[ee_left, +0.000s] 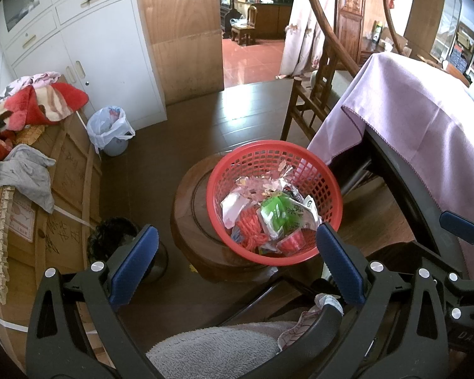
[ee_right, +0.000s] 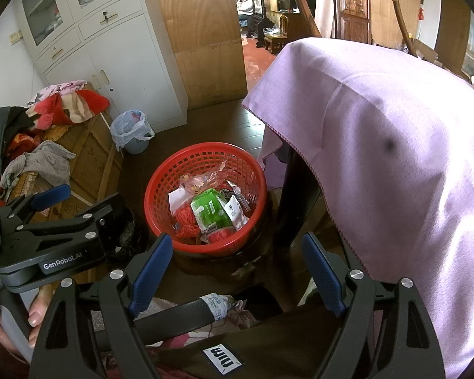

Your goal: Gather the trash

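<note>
A red plastic basket point(ee_left: 218, 170) point(ee_right: 161, 183) sits on a round wooden stool point(ee_left: 189, 221). It holds several pieces of trash: a green packet point(ee_left: 278, 211) point(ee_right: 210, 210), clear wrappers point(ee_left: 262, 183), white paper and a red net. My left gripper point(ee_left: 237, 259) is open and empty, hovering just in front of the basket. My right gripper point(ee_right: 237, 262) is open and empty, also above and before the basket. The left gripper shows at the left of the right wrist view point(ee_right: 53, 218).
A table under a purple cloth point(ee_left: 420, 126) point(ee_right: 395, 158) stands to the right. A bin with a white bag point(ee_left: 110, 129) point(ee_right: 132, 132) sits by the white cabinet point(ee_left: 88, 41). Clothes lie on a wooden crate point(ee_left: 66, 170). A black-lined bin point(ee_left: 117, 237) is near the stool.
</note>
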`<state>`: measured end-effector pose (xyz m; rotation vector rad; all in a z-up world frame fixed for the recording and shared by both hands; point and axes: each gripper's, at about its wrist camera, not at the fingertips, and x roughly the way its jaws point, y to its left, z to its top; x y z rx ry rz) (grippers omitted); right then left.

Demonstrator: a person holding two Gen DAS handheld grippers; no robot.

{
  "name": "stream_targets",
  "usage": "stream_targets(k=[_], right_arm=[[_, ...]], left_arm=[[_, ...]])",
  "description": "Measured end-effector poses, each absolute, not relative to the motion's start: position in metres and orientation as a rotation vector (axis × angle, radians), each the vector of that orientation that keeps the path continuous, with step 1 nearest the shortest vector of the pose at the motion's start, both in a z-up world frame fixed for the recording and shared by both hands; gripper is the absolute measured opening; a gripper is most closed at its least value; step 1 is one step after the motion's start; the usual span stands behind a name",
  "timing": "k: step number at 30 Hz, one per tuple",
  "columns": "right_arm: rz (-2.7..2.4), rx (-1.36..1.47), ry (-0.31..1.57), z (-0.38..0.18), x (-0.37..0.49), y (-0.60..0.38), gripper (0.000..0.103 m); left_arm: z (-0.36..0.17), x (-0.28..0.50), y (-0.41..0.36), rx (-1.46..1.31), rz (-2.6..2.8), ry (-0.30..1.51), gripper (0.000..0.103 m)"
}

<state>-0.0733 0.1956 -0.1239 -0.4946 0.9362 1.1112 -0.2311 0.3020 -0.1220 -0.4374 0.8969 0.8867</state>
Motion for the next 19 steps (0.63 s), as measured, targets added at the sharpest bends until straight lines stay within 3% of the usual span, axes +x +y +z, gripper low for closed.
stream_targets(k=[19], right_arm=[[1.110,-0.491,0.941,-0.1244,-0.0724,0.1954,0.082]], left_arm=[[-0.1251,-0.2360,0.2967,-0.433,0.905,0.896,0.096]])
